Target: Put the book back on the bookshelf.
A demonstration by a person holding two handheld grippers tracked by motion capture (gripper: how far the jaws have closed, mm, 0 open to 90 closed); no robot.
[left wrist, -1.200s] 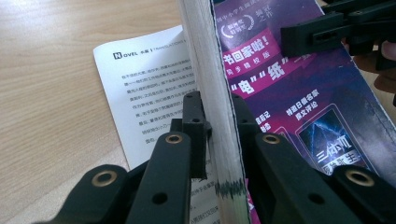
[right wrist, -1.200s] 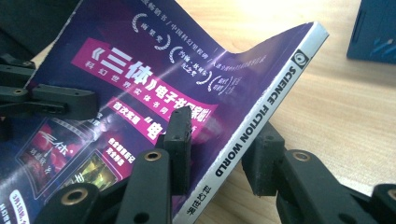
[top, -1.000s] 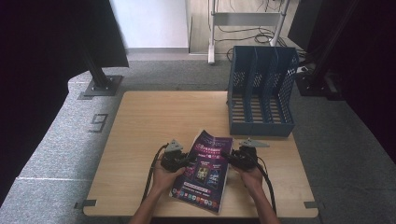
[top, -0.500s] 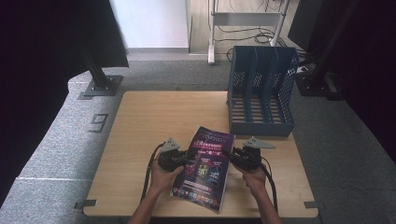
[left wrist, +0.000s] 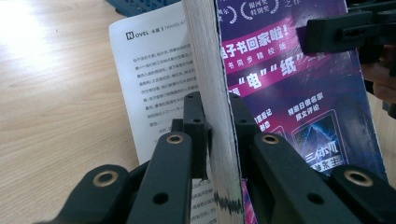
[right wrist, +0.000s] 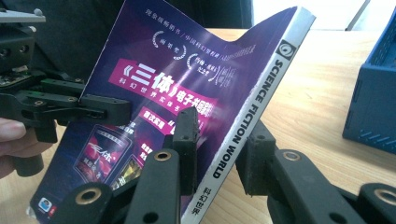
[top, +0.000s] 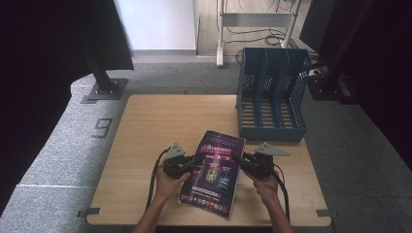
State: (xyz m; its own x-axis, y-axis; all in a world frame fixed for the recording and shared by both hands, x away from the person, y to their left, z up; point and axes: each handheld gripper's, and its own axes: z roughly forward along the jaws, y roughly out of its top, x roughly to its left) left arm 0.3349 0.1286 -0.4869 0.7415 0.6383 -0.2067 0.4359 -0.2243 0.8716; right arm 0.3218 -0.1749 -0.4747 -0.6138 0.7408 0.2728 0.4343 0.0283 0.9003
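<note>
A thick book with a purple cover (top: pixel 214 174) is held up off the wooden table (top: pixel 160 121) between both grippers, near the front edge. My left gripper (top: pixel 198 161) is shut on its page edge (left wrist: pixel 219 116); a white printed page (left wrist: pixel 154 79) hangs loose outside the jaw. My right gripper (top: pixel 237 160) has the white spine (right wrist: pixel 252 116) between its jaws, which have just been closing, and it is shut on the book (right wrist: pixel 222 135) with one pad on the cover and one on the back. The book stands tilted, cover facing the person.
A blue slotted file rack (top: pixel 272 97) stands at the table's back right, a short way beyond the book. Bare wood lies to the left and behind the book. Grey carpet surrounds the table, with stand bases (top: pixel 104 90) farther off.
The right gripper has risen a little with the spine side of the book, tipping it up more. The left gripper has stayed in place on the page edge.
</note>
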